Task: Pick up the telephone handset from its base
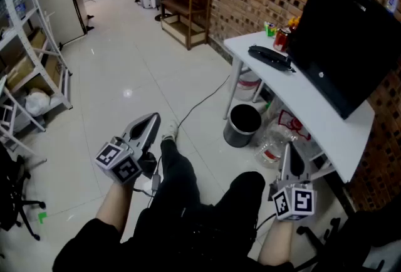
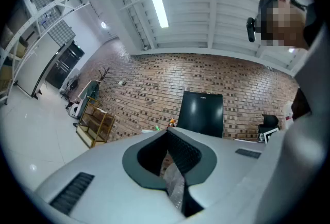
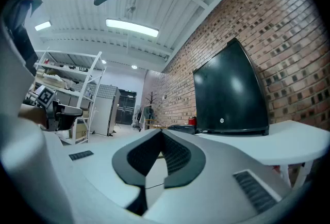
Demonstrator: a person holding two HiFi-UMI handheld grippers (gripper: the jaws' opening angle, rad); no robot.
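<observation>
The black telephone (image 1: 270,56), its handset lying on the base, sits near the far end of the white table (image 1: 326,120), in front of a black monitor (image 1: 344,39). My left gripper (image 1: 152,118) is held over my lap, well short of the table, with its jaws shut and nothing between them. My right gripper (image 1: 287,150) hovers by my right knee beside the table's near end, also shut and empty. In the right gripper view the closed jaws (image 3: 161,133) point along the table toward the monitor (image 3: 229,91). The left gripper view has its closed jaws (image 2: 167,133) aimed at the monitor (image 2: 201,113).
A black bin (image 1: 244,125) and clear plastic bottles (image 1: 276,142) stand under the table. Small green and red items (image 1: 279,32) sit behind the phone. A wooden shelf (image 1: 185,7) stands by the brick wall, a white rack (image 1: 31,45) at left. A cable (image 1: 200,100) crosses the floor.
</observation>
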